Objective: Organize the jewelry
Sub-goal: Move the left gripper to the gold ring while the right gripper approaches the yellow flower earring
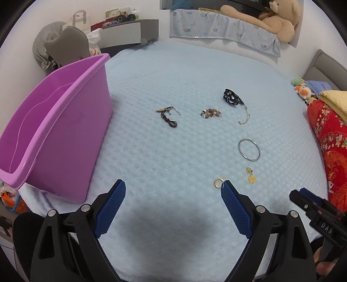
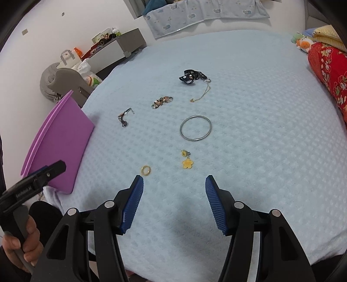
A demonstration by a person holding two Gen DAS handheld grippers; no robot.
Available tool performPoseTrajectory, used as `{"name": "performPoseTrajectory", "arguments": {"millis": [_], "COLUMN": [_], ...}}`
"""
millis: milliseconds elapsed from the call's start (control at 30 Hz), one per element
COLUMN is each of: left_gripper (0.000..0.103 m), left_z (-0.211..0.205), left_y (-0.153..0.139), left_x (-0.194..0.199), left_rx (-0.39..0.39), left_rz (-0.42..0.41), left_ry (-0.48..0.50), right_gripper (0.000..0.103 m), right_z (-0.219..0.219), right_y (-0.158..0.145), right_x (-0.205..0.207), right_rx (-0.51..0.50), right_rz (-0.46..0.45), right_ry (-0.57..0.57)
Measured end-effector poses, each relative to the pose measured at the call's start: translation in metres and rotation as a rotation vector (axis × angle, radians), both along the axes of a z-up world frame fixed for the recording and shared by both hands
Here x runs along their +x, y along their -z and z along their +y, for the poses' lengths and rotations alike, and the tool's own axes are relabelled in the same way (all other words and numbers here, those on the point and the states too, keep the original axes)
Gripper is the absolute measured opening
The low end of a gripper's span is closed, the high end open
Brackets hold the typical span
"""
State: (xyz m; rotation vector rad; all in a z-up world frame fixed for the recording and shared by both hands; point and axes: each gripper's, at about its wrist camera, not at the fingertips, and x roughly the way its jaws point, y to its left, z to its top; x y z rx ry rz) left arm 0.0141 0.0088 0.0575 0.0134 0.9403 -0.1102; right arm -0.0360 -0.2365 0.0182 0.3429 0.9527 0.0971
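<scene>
Several pieces of jewelry lie on the light blue bedspread (image 1: 173, 76): a dark cord necklace (image 1: 168, 116), a beaded bracelet (image 1: 210, 113), a black piece on a thin gold chain (image 1: 232, 97), a silver bangle (image 1: 249, 149), a yellow flower charm (image 1: 251, 176) and a small gold ring (image 1: 218, 182). My left gripper (image 1: 173, 186) is open above the bedspread, its right fingertip beside the ring. My right gripper (image 2: 174, 181) is open too, nothing between its fingers; the gold ring (image 2: 145, 170) and flower charm (image 2: 187, 161) lie just ahead, the bangle (image 2: 195, 128) farther on.
A purple plastic bin (image 1: 54, 134) stands on the left edge of the bed, seen from its side as the bin (image 2: 58, 147) in the right wrist view. A red patterned quilt (image 1: 329, 147) lies at the right. A teddy bear (image 1: 279, 19) sits behind the bed.
</scene>
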Motion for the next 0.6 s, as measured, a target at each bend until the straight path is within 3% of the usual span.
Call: {"name": "performPoseTrajectory", "arguments": {"millis": [300,467,600], "left_gripper": [0.088,0.088,0.088], "left_z": [-0.004,-0.011,-0.023], "left_y": [0.013,0.016,0.035], "left_x": [0.016,0.02,0.03], "left_rx": [-0.011,-0.027,-0.032], "left_rz": [0.035,0.027,0.075], "left_ry": [0.016,0.019,0.04], "right_gripper": [0.057,0.057,0.057], "right_z": [-0.005,-0.004,-0.006], "right_y": [0.002,0.0,0.007], "right_x": [0.015,0.02,0.023], "right_rx": [0.009,-0.03,-0.074], "right_rz": [0.018,0.007,0.027], "right_ry": [0.03,0.039,0.073]}}
